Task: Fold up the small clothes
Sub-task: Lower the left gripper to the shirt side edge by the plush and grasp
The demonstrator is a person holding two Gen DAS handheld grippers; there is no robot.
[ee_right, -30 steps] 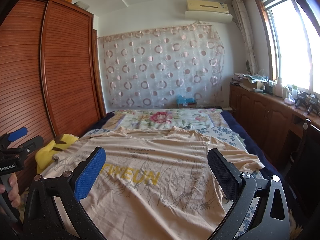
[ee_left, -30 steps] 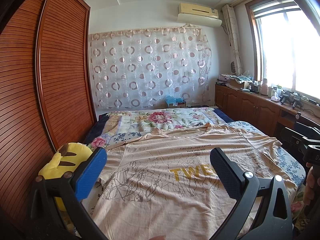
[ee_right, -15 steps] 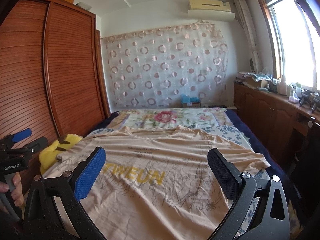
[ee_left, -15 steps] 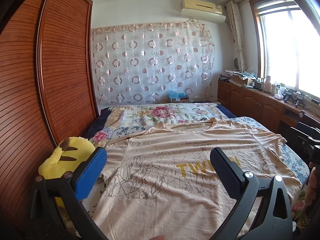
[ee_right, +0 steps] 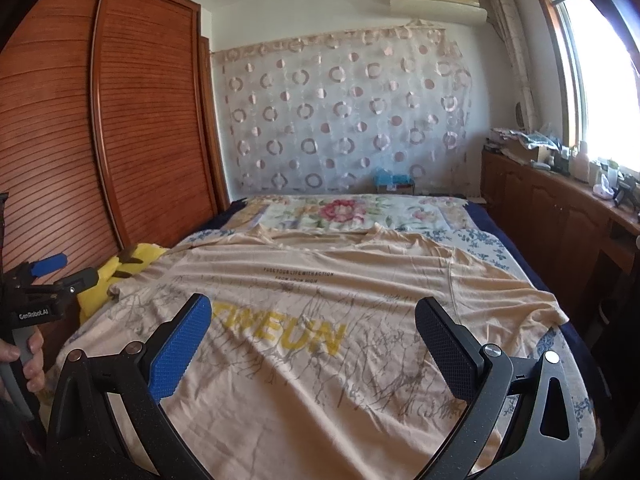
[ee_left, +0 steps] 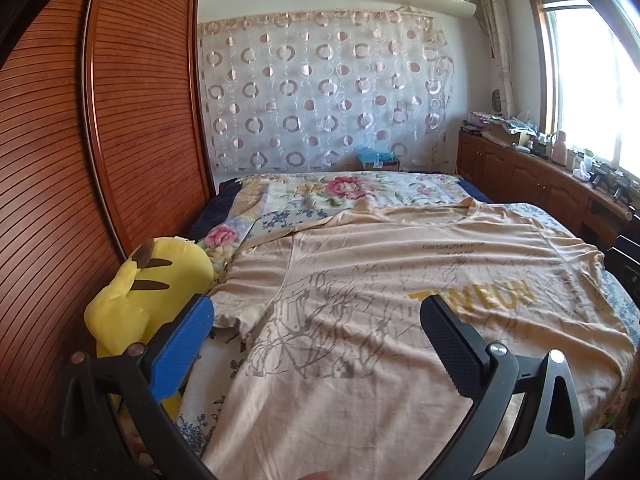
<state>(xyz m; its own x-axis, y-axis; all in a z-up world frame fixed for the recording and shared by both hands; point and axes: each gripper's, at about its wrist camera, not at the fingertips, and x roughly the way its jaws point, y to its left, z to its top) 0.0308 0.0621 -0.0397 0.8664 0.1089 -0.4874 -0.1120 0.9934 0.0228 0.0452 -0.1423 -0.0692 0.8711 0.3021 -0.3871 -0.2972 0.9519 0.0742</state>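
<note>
Overhead, both grippers — left gripper (ee_left: pixel 316 340) and right gripper (ee_right: pixel 312 338) — are hovering spread wide and gripping nothing, while the peach T-shirt (ee_right: pixel 320 320) is lying flat across the bed (ee_right: pixel 476 240).

The shirt (ee_right: pixel 360 320) is thin, matt peach cloth, softly creased, with flat yellow and grey print. The bed (ee_left: pixel 348 196) beneath wears a matt floral cotton sheet. The toy (ee_left: pixel 160 280) at the bed's left edge is fuzzy yellow plush. The fingers (ee_right: pixel 180 344) carry knobbly pads, one blue and one black, on matt, grainy black plastic with shiny metal rivets. The wardrobe (ee_left: pixel 140 120) is ribbed, semi-gloss reddish wood. The curtain (ee_right: pixel 344 120) is sheer cloth.
</note>
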